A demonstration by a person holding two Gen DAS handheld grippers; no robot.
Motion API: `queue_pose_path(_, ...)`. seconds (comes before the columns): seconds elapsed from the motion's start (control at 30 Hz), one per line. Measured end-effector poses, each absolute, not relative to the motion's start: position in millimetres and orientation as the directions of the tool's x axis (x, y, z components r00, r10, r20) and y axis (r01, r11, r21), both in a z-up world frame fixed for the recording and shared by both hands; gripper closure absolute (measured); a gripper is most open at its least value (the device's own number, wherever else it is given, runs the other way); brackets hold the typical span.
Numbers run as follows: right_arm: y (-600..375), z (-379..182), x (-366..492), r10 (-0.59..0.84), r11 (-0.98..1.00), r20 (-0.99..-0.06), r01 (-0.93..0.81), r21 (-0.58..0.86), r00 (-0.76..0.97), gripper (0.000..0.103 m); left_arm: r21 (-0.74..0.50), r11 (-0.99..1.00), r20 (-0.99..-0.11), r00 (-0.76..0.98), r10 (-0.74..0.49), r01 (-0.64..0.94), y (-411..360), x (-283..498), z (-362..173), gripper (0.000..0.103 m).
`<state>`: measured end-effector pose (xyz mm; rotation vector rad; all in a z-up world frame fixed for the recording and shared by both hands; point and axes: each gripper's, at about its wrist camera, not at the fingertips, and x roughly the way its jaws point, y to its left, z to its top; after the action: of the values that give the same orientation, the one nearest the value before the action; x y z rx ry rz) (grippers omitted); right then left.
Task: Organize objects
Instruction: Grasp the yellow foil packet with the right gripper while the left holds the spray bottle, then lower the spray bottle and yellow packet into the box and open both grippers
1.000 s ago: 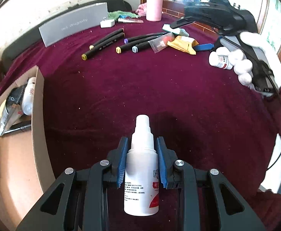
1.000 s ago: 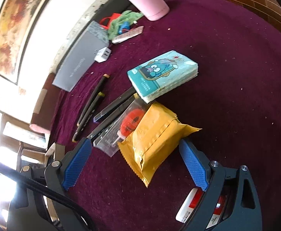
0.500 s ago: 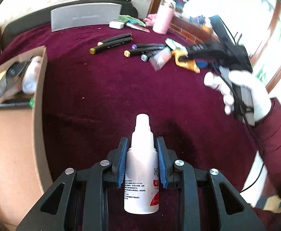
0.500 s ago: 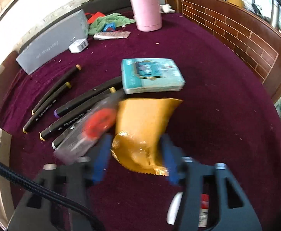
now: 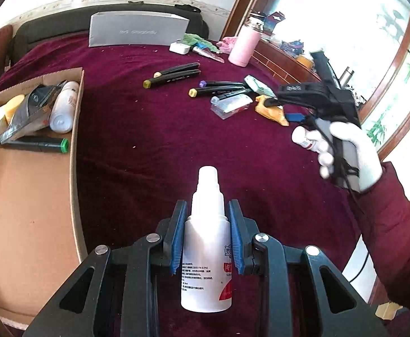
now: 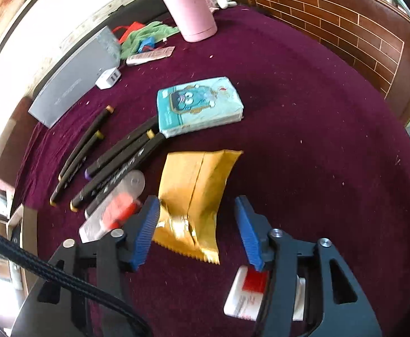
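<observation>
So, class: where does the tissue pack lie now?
Right wrist view: the tissue pack lies mid-table, beyond the yellow packet, touching the black markers.

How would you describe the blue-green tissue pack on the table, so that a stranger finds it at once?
Start at the tall pink bottle at the far end of the dark red tablecloth. Nearer than it lies the tissue pack, touching the tips of the black markers, beyond the yellow packet. Only it is soft, pale turquoise, with a cartoon face.
</observation>
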<state>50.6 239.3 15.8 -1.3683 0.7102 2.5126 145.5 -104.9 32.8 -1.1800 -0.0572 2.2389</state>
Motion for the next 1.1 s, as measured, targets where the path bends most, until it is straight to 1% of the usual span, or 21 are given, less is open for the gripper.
queue_pose_path(0.07,237,16,44,-0.048,-0.868,-0.830,-0.388,0.310,-0.555,0.047,-0.301,-0.816,-0.732,-0.429,0.530,-0.494,-104,148,36,0.078)
queue_pose_path(0.2,230,17,34,0.012,-0.882,-0.834,-0.398,0.251,-0.552,0.045,-0.319,-0.814,-0.726,-0.427,0.539,-0.485,-107,147,36,0.078)
queue_pose_path(0.23,226,17,32,0.033,-0.896,-0.839,-0.388,0.217,-0.544,0.047,-0.324,-0.814,-0.726,-0.425,0.541,-0.483,-108,147,35,0.078)
queue_pose_path(0.27,221,17,31,0.037,-0.910,-0.838,-0.366,0.197,-0.544,0.059,-0.329,-0.813,-0.724,-0.425,0.543,-0.480,-109,147,35,0.078)
queue_pose_path(0.3,219,18,32,0.033,-0.917,-0.836,-0.350,0.192,-0.547,0.062,-0.333,-0.813,-0.722,-0.426,0.546,-0.478,-110,147,34,0.078)
queue_pose_path(0.37,216,19,36,0.018,-0.926,-0.834,-0.324,0.194,-0.552,0.063,-0.346,-0.811,-0.714,-0.428,0.554,-0.472,-115,147,35,0.078)
queue_pose_path(0.6,213,37,64,-0.130,-0.900,-0.790,-0.263,0.349,-0.600,0.064,-0.392,-0.809,-0.663,-0.475,0.578,-0.438,-146,146,54,0.078)
queue_pose_path(0.73,196,58,76,-0.248,-0.881,-0.742,-0.174,0.440,-0.623,0.063,-0.415,-0.821,-0.635,-0.521,0.571,-0.393,-176,144,65,0.078)
queue_pose_path(0.8,178,68,76,-0.315,-0.870,-0.720,-0.115,0.479,-0.619,0.063,-0.418,-0.838,-0.629,-0.554,0.546,-0.351,-195,142,67,0.078)
queue_pose_path(0.97,113,82,71,-0.453,-0.850,-0.690,0.040,0.525,-0.565,0.063,-0.406,-0.888,-0.661,-0.601,0.449,-0.216,-245,126,61,0.078)
queue_pose_path(1.1,48,77,62,-0.572,-0.803,-0.675,0.151,0.576,-0.466,0.063,-0.384,-0.916,-0.708,-0.601,0.371,-0.114,-276,104,47,0.078)
